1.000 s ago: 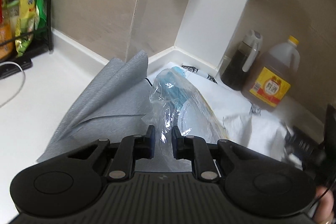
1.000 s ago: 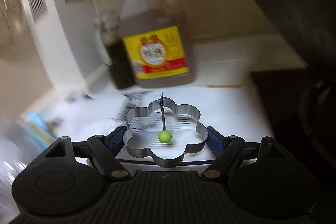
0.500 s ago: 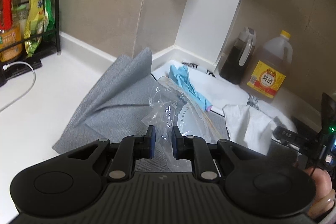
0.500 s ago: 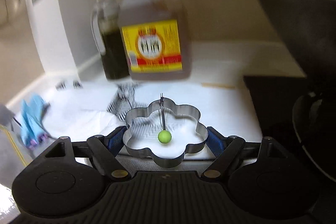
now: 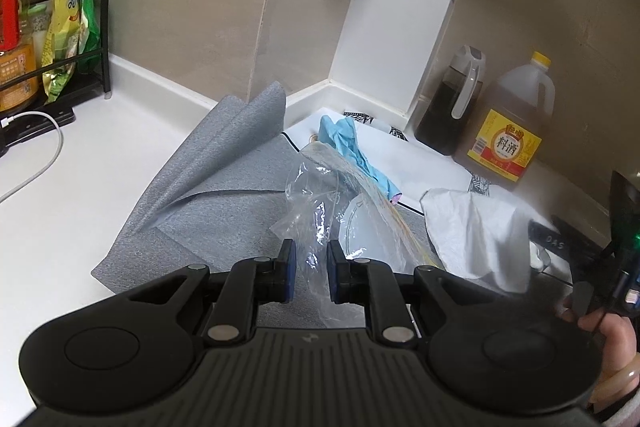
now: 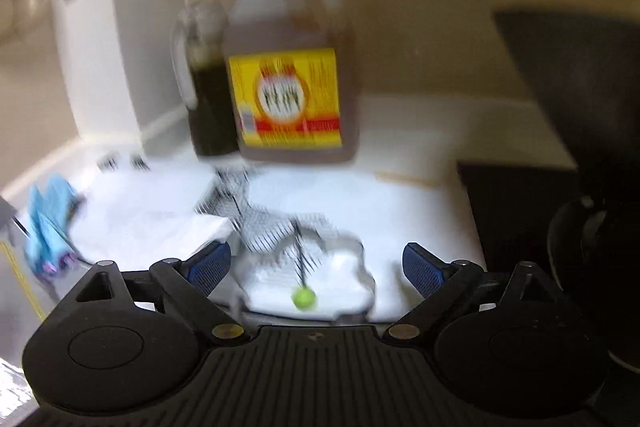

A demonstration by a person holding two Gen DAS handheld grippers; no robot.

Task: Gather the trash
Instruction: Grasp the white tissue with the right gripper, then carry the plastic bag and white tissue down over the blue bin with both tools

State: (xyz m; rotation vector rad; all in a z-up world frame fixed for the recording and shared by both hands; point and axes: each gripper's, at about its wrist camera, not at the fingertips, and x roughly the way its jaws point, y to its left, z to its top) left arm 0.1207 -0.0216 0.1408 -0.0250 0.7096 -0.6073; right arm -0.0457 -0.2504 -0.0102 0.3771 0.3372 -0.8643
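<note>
My left gripper [image 5: 311,269] is shut on a clear plastic bag [image 5: 320,199] and holds it up above a grey cloth [image 5: 224,183]. A blue glove [image 5: 352,147] and a crumpled white tissue [image 5: 476,227] lie on a white patterned mat [image 5: 416,163] beyond the bag. My right gripper [image 6: 316,265] is open; the flower-shaped metal ring [image 6: 304,279] with a green knob sits blurred between and below its fingers, apart from the pads. The blue glove [image 6: 50,227] also shows at the left of the right wrist view.
A large jug with a yellow label [image 5: 512,131] [image 6: 288,67] and a dark sauce bottle [image 5: 452,111] stand at the back wall. A black rack with packets [image 5: 60,39] and a white cable [image 5: 40,163] are at the left. A dark stove [image 6: 560,227] is at the right.
My right gripper has opened and the metal ring has dropped out of its grasp. My left gripper has risen slightly with the bag, bringing the tissue into view.
</note>
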